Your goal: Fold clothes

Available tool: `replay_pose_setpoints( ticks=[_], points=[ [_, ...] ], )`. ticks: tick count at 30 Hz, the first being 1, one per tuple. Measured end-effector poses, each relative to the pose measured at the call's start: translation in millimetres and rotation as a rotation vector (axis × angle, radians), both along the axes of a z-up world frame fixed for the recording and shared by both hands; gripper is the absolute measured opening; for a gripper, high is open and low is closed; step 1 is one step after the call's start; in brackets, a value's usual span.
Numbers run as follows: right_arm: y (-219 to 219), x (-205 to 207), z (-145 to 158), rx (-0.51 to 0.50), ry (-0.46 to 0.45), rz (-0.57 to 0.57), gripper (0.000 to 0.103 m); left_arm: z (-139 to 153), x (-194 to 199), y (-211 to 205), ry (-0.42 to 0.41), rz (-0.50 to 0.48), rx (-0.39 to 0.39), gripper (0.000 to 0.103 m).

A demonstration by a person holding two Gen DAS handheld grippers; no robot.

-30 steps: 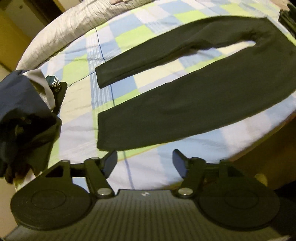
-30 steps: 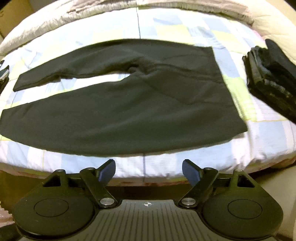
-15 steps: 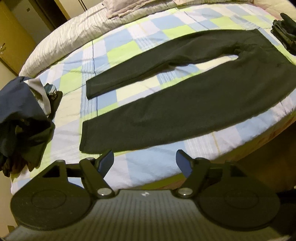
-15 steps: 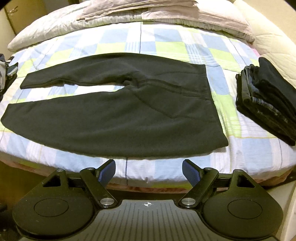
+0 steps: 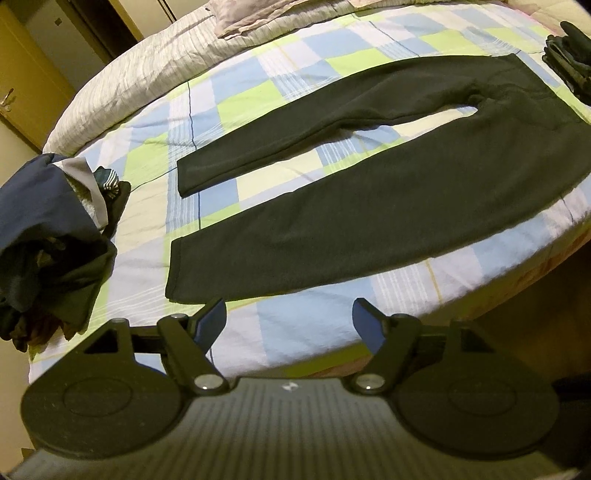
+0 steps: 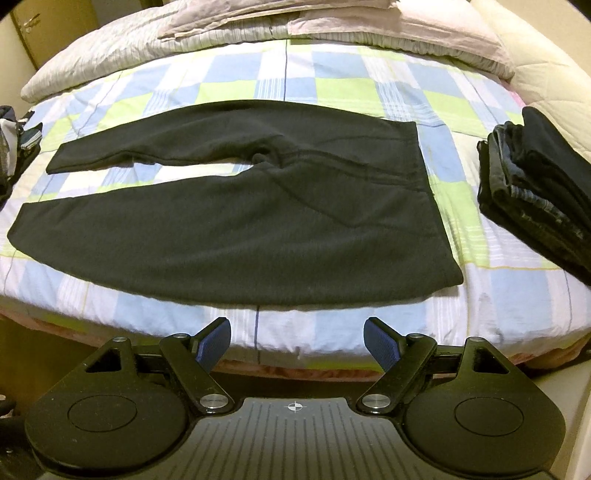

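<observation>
Dark sweatpants (image 5: 369, 206): spread flat on a bed, legs parted in a narrow V. In the left wrist view they run from the lower left centre to the upper right of the frame; the nearer leg's cuff lies just above the left gripper (image 5: 288, 321), not touching it. In the right wrist view the sweatpants (image 6: 240, 221) fill the middle of the frame, waistband at centre right, cuffs at left; the near edge lies a little above the right gripper (image 6: 297, 338), apart from it.

Left gripper: blue-padded fingers spread wide, nothing between them, over the bed's near edge.

Right gripper: fingers likewise spread wide and empty, at the bed's near edge.

Checked bedsheet (image 6: 332, 88): blue, green and white squares, under the sweatpants.

Folded dark clothes (image 6: 539, 184): a stack at the right edge of the right wrist view, beside the waistband, not touching.

Heap of unfolded clothes (image 5: 48, 236): left edge of the left wrist view, near the cuffs.

Pillows (image 6: 369, 26): top of the frame.
</observation>
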State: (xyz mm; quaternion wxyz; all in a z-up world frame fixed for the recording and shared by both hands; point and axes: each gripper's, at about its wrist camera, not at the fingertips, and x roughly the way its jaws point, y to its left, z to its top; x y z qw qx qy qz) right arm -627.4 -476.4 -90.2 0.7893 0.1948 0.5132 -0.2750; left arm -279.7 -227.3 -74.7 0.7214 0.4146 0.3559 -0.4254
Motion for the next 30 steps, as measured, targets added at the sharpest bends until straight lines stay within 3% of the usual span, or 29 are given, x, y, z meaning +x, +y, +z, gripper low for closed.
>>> replay_pose_setpoints(
  ticks=[7,14,17,23,27,30],
  points=[
    [-7,1,-2,0.012,-0.007,0.016,0.082,4,4,-5,-0.003,0.004,0.0,0.072],
    [-33,15,-1,-0.038,0.016,0.142,0.082,6,27,-33,-0.038,-0.08,0.019,0.072],
    [-55,32,0,-0.07,0.043,0.2,0.082,3,58,-58,-0.044,-0.107,0.032,0.072],
    [-114,90,3,-0.157,0.099,0.278,0.082,-25,161,-131,-0.027,-0.168,0.063,0.069],
    [-149,136,-2,-0.187,0.113,0.328,0.082,-58,234,-189,-0.01,-0.235,0.096,0.053],
    [-175,173,-14,-0.188,0.134,0.352,0.082,-85,259,-214,0.011,-0.339,0.15,0.048]
  ],
)
